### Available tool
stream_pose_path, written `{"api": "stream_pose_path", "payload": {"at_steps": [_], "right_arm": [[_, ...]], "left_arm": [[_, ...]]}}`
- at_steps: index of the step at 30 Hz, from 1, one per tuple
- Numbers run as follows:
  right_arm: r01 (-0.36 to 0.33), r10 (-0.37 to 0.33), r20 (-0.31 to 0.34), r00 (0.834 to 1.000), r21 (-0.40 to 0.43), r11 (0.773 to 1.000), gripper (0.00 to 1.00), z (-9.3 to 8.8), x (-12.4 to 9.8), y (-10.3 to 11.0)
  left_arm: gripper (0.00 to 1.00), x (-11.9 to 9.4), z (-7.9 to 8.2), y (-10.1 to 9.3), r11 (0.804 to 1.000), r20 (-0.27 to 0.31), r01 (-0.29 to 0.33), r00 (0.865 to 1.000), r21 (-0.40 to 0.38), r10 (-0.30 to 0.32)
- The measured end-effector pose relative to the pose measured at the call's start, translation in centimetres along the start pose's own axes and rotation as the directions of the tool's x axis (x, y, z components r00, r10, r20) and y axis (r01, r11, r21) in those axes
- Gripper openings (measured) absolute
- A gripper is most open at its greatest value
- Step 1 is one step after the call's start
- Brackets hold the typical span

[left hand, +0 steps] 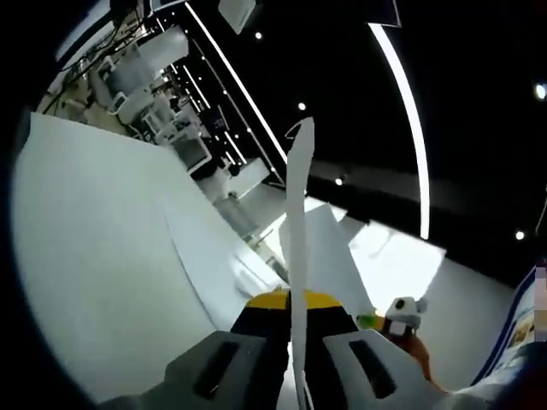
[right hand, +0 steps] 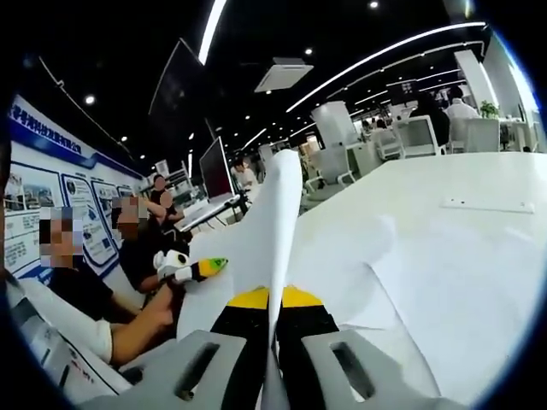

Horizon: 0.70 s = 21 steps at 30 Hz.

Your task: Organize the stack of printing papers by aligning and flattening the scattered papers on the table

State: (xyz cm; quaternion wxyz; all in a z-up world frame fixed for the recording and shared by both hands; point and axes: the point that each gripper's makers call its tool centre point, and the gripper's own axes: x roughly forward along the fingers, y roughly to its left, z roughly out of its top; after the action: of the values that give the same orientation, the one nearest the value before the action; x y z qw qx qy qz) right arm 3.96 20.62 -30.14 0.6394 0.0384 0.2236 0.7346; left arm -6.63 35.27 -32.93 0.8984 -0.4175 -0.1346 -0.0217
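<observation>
Two grippers each pinch the paper stack edge-on above a white table [right hand: 479,256]. The left gripper [left hand: 291,301] has its jaws closed on the papers [left hand: 299,213]; the right gripper [right hand: 272,301] clamps them likewise. More sheets [left hand: 214,256] lie flat on the table.

wall posters [right hand: 51,213], print too small to read
</observation>
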Motion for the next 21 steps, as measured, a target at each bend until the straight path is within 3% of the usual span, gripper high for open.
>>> {"api": "stream_pose_path", "payload": {"at_steps": [21], "right_arm": [[-0.026,0.026,0.011,1.0,0.034,0.999,0.0,-0.19,0.53,0.82]], "left_arm": [[0.1,-0.04,0.65,0.02,1.0,0.024,0.014,1.0,-0.01,-0.013]]}}
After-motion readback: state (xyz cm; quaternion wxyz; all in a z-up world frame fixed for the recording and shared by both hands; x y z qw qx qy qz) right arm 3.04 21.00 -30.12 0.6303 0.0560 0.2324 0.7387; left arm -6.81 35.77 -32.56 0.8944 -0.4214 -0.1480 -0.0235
